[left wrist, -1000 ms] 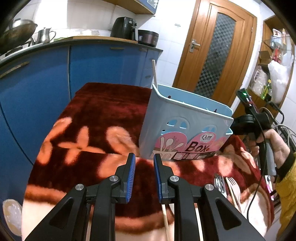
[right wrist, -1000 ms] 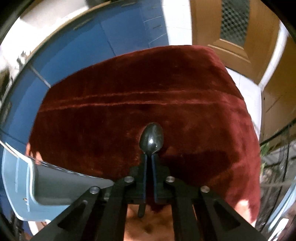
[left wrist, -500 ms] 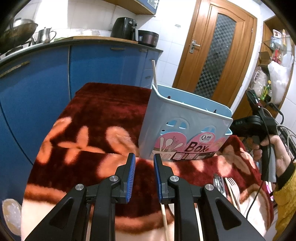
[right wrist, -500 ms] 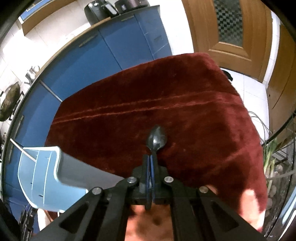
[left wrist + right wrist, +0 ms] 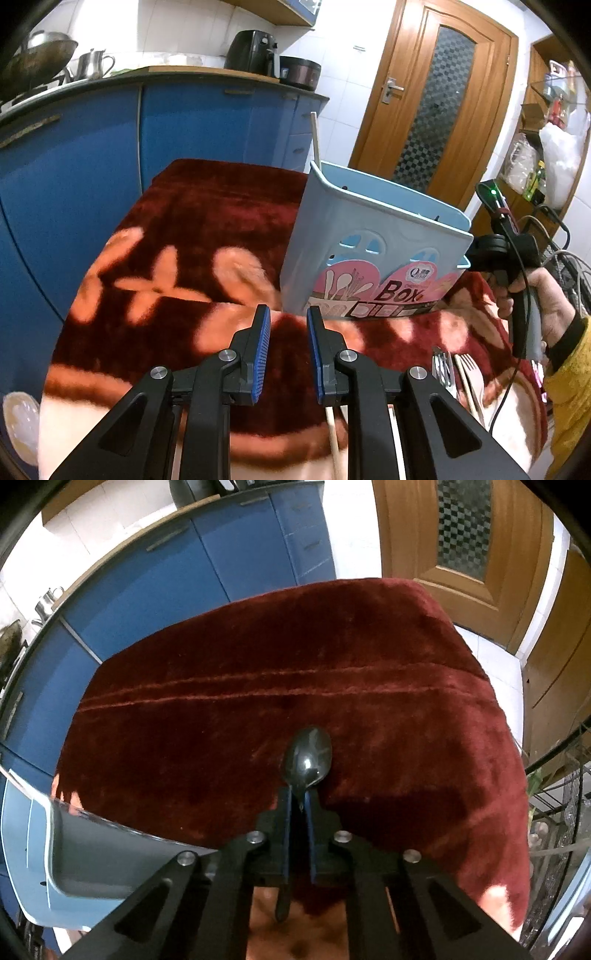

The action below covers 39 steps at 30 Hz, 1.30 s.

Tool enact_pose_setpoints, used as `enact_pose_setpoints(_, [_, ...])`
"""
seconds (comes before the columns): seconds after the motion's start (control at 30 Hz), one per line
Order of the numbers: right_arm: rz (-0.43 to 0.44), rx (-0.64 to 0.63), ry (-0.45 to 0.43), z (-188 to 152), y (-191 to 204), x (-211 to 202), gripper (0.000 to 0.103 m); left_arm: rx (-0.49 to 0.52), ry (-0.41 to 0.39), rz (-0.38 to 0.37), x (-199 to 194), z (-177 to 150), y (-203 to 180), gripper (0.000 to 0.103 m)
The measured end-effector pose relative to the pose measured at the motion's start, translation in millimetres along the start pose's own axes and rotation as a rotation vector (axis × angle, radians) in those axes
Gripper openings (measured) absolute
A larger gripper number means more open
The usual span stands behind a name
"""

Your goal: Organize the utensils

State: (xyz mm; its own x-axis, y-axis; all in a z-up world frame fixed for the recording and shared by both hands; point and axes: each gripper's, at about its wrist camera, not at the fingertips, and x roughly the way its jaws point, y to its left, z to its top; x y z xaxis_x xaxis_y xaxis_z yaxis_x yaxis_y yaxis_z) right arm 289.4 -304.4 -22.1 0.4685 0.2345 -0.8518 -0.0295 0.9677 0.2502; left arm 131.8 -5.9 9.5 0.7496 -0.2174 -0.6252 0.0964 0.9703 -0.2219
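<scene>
A light blue utensil box (image 5: 373, 254) stands on the red flowered blanket (image 5: 207, 229), with one wooden chopstick (image 5: 314, 138) standing in its left corner. My left gripper (image 5: 288, 336) is open and empty, low over the blanket in front of the box. My right gripper (image 5: 298, 801) is shut on a dark metal spoon (image 5: 307, 758), bowl pointing forward, held above the blanket to the right of the box (image 5: 40, 856). The right gripper's body (image 5: 502, 236) shows beside the box's right end.
Forks (image 5: 443, 365) and a pale fork (image 5: 471, 373) lie on the blanket at the front right. Chopsticks (image 5: 334, 439) lie under my left gripper. Blue cabinets (image 5: 110, 147) stand behind, a wooden door (image 5: 439, 99) at the back right.
My right gripper with the spoon has shifted and tilted near the box's right end. My left gripper has stayed still.
</scene>
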Motion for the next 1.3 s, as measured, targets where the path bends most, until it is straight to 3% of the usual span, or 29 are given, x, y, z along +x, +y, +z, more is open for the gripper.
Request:
enact_pose_setpoints(0.13, [0.056,0.043,-0.095,-11.9,-11.0,-16.6,0.008,0.007,-0.005,-0.001,-2.7,-0.4,-0.1,0.02])
enact_pose_setpoints(0.33, [0.098,0.038,-0.378,-36.6,-12.3,-78.3,0.008,-0.006,-0.012,0.002,-3.1,-0.1,3.3,0.02])
enact_pose_setpoints(0.5, [0.185,-0.014,-0.6,-49.0,10.1,-124.0,0.008,-0.018,-0.009,0.003,0.0,-0.4,4.9,0.02])
enact_pose_setpoints(0.6, [0.214,-0.078,-0.673,-52.0,33.6,-133.5,0.008,-0.015,-0.009,0.001,0.6,-0.5,3.9,0.02])
enact_pose_setpoints(0.7, [0.185,-0.158,-0.742,-52.5,61.2,-129.5,0.008,-0.011,-0.007,-0.002,1.5,-1.6,2.3,0.02])
enact_pose_setpoints(0.87, [0.183,-0.224,-0.766,-45.6,84.1,-100.6,0.008,-0.012,-0.008,-0.005,2.6,-2.9,2.9,0.02])
enact_pose_setpoints(1.07, [0.186,-0.265,-0.737,-64.2,83.0,-91.8,0.008,-0.025,-0.013,-0.003,3.8,-2.5,7.1,0.02])
enact_pose_setpoints(1.3, [0.154,-0.329,-0.595,-71.1,83.3,-79.7,0.009,-0.023,-0.01,-0.014,3.0,-2.0,5.5,0.02])
